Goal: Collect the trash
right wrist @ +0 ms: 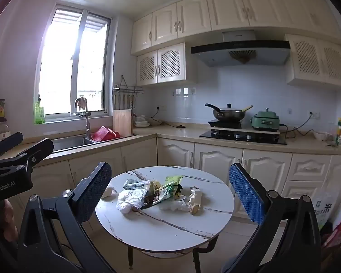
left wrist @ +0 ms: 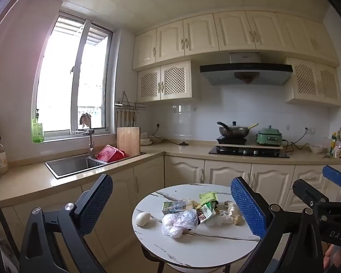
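Both wrist cameras side by side, facing the round table (left wrist: pixel 161 245) and kitchen counter (right wrist: pixel 181 134), some way back

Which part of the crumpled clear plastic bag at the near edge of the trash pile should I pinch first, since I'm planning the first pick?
Probably the bunched bulge of the clear plastic bag, from above on the near side: it lies loose in front of the pile on the round table, away from the wrappers.

1. Round marble-patterned worktop (right wrist: pixel 170 232) with dark veins.
2. Trash heaped at centre: clear plastic bag (right wrist: pixel 130 199), green wrappers (right wrist: pixel 171 187), small carton (right wrist: pixel 134 184), crumpled paper (right wrist: pixel 195 199).
3. Pale lump (left wrist: pixel 143 218) lies apart, left edge.
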`<state>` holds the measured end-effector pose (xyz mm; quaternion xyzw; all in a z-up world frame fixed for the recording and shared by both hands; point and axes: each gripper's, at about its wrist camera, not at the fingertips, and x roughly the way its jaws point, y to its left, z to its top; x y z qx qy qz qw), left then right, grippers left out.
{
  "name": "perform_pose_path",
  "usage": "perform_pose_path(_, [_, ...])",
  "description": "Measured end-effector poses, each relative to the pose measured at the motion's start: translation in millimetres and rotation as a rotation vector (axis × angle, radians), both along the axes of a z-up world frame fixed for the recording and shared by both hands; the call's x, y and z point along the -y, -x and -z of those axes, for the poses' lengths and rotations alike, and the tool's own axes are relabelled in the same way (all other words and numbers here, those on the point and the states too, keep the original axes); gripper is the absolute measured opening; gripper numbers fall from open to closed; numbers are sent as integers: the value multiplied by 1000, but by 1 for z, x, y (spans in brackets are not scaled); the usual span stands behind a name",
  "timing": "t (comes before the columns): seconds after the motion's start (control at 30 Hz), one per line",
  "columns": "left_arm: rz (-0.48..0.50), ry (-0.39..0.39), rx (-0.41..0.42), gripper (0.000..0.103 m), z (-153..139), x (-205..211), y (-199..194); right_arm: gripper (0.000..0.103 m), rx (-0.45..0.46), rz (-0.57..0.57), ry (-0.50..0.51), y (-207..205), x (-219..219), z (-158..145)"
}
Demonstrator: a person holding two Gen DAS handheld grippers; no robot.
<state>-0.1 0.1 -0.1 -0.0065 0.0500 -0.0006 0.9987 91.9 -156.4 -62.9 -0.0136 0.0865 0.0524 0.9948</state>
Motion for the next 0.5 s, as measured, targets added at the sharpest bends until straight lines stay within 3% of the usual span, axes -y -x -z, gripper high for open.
perform_pose_path(0.5, [15,-8,-13,102,-2,1,2,103,-13,3,9,2,-2,0])
